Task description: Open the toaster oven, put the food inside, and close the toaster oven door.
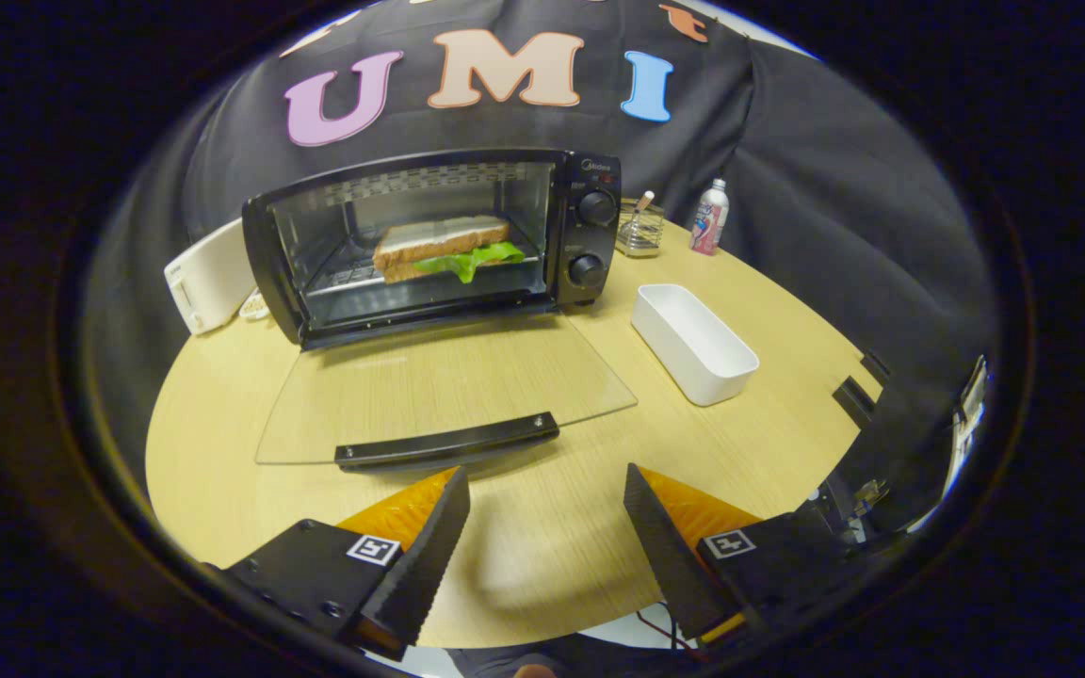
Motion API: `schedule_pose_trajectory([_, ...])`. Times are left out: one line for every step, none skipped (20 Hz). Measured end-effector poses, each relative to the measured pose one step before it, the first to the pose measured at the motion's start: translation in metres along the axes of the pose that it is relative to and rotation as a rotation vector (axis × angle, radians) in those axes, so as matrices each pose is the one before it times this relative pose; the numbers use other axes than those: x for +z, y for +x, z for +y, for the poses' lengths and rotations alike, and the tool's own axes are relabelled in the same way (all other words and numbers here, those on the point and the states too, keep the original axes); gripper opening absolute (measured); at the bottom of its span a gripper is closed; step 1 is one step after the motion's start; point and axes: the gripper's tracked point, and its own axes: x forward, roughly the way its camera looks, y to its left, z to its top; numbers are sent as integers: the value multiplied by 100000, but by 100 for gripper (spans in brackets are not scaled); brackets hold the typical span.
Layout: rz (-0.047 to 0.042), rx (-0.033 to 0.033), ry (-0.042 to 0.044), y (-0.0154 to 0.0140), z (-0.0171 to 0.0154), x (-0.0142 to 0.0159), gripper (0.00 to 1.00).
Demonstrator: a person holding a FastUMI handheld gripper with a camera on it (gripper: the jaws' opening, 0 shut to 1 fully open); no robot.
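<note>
The round wooden surface (542,556) carries everything here. At its far side stands the toaster oven (429,240), its mouth facing the gripper, with a sandwich (444,250) already resting on the rack inside. So the food looks to be in, and what is left, by my reading, is to shut the door.

The glass door (439,391) is folded right down and lies flat, hinged at the oven's lower front edge and reaching out toward the gripper. Its dark handle (448,441) runs along the near edge, crosswise to the fingers' line of reach.

The gripper (547,513) hangs low over the surface with its fingers spread wide and nothing between them. The handle lies just ahead of them and a little toward the left finger (434,546), whose tip is close under the handle's right half. The right finger (660,551) stands clear of the door, over bare wood.

Closing likely calls for getting under or onto that near edge and swinging it up and away toward the oven.

Off to the right, well apart from the door, sits a white tray (693,344).
</note>
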Motion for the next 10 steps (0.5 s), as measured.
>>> schedule_pose_trajectory([703,58,-845,117,157,-349,100])
schedule_pose_trajectory([518,228,-714,86,212,-208,99])
schedule_pose_trajectory([653,-104,-994,109,176,-337,99])
schedule_pose_trajectory([763,-14,-1093,181,149,-273,99])
schedule_pose_trajectory([821,301,-1032,272,256,-357,99])
schedule_pose_trajectory([601,562,-1118,306,318,-253,99])
schedule_pose_trajectory([242,711,-1219,345,354,-215,99])
schedule_pose_trajectory([432,691,-1273,342,351,-109,99])
schedule_pose_trajectory([397,736,-1261,183,289,-179,99])
schedule_pose_trajectory([-2212,550,535,176,349,501,99])
